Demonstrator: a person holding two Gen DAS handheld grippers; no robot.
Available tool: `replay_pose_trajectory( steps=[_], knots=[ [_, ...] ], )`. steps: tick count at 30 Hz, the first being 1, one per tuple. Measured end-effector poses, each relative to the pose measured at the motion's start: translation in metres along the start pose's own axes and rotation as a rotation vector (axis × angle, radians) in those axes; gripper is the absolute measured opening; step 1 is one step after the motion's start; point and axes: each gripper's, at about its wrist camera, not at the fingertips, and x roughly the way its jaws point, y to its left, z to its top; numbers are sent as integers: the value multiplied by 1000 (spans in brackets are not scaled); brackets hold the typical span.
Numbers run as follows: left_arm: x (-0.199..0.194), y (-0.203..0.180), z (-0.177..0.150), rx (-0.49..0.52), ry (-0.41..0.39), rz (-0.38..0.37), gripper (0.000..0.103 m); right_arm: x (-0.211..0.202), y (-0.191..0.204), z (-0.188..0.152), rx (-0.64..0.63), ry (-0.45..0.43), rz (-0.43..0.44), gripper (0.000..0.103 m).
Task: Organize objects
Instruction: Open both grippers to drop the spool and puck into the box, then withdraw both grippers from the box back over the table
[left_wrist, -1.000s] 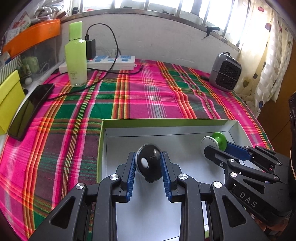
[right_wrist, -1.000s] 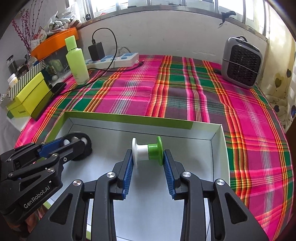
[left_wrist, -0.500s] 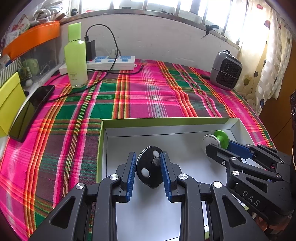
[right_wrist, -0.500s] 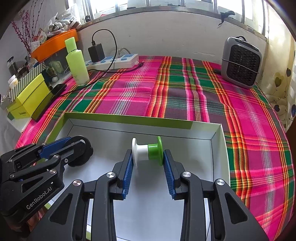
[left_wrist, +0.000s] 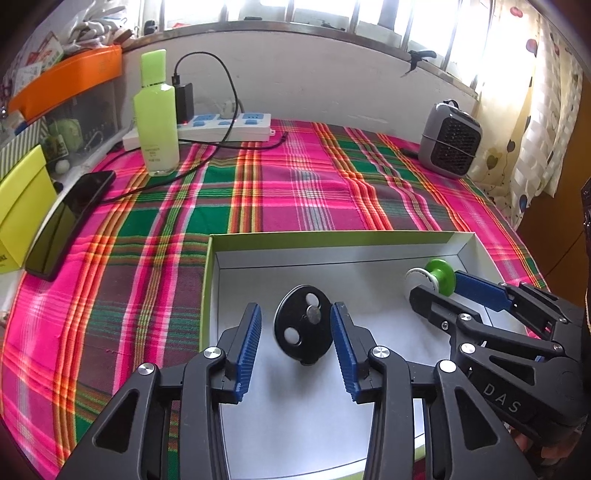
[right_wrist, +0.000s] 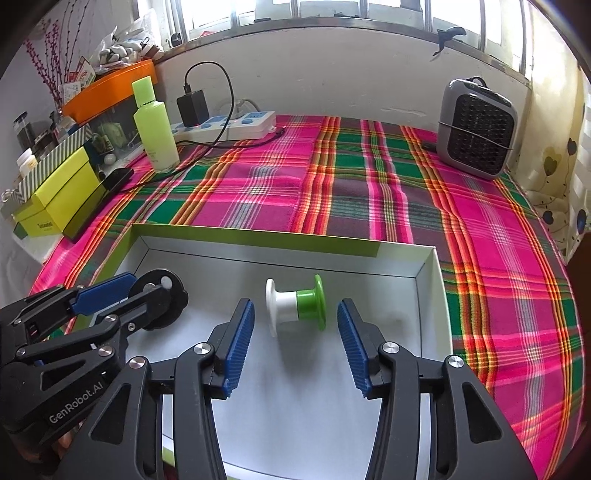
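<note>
- A plaid cloth (right_wrist: 369, 192) in pink and green covers the surface ahead of both tongs, with a white wall and a barred window beyond
- On it, under both tongs, sits a shallow white box (left_wrist: 332, 243) with a green rim
- Left gripper (left_wrist: 295, 336) is spread, its blue pads clear on either side of a black disc (left_wrist: 303, 330) that stands on edge on the box floor
- Right gripper (right_wrist: 293, 332) is likewise spread, with a white-and-green spool (right_wrist: 295, 306) lying on its side between the pads, touching neither
- Both pieces look already placed; the likely slip is in pulling back, since a pad brushing the disc could topple it, and a nudged spool would roll
- Far ahead to the left stand a green bottle (right_wrist: 155, 129) and a power strip (right_wrist: 225, 123), far right a small grey fan (right_wrist: 474, 129)
- Readable writing: "GenRobot.AI" on the left tong body, "DAS" on the right
</note>
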Motion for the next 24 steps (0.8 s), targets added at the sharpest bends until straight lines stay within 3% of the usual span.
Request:
replay_pose_trajectory(
  steps=[24],
  knots=[
    [-48, -6, -23, -10, -59, 14, 46, -47, 5, -25, 35, -66, -2, 49]
  ],
)
